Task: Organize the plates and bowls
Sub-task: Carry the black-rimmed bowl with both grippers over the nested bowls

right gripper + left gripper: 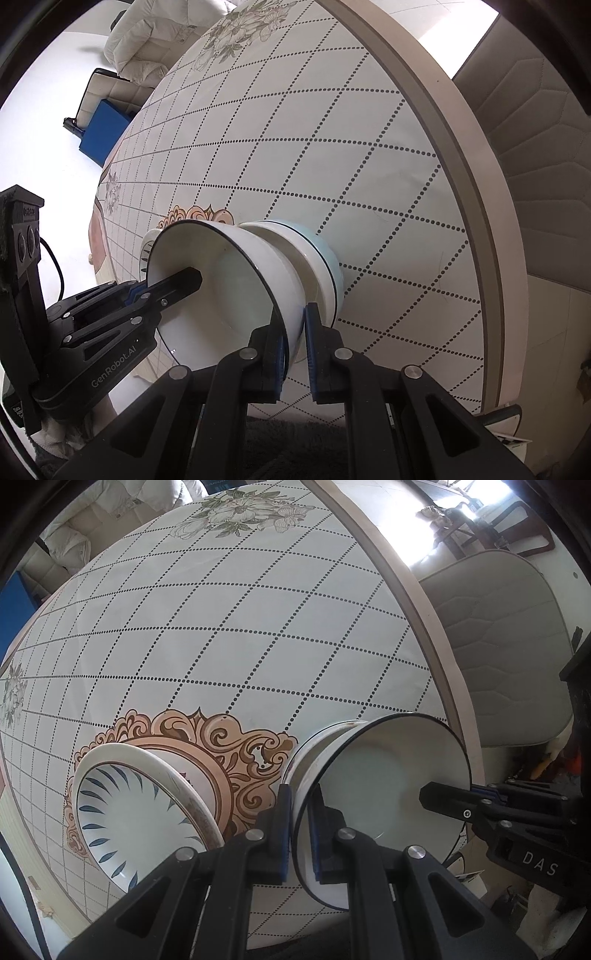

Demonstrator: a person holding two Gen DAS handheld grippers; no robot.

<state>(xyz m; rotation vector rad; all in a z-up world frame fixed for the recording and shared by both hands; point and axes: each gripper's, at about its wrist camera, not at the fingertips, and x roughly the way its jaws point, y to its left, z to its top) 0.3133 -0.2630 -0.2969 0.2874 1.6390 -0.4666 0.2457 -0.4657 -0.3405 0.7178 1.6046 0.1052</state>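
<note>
Right gripper [293,350] clamps near rim of dark-rimmed white bowl [236,284] nested on a bowl stack [325,258] on the table [332,129]; left gripper [192,282] at 9 o'clock grips the opposite rim.

Three bowls [258,280], one plate [140,812]

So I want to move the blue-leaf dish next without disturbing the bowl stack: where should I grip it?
Take the blue-leaf dish by its raised rim, one finger inside and one outside, probably from the side facing away from the bowl stack. Its wide, shallow shape leaves only the thin rim to pinch.
</note>
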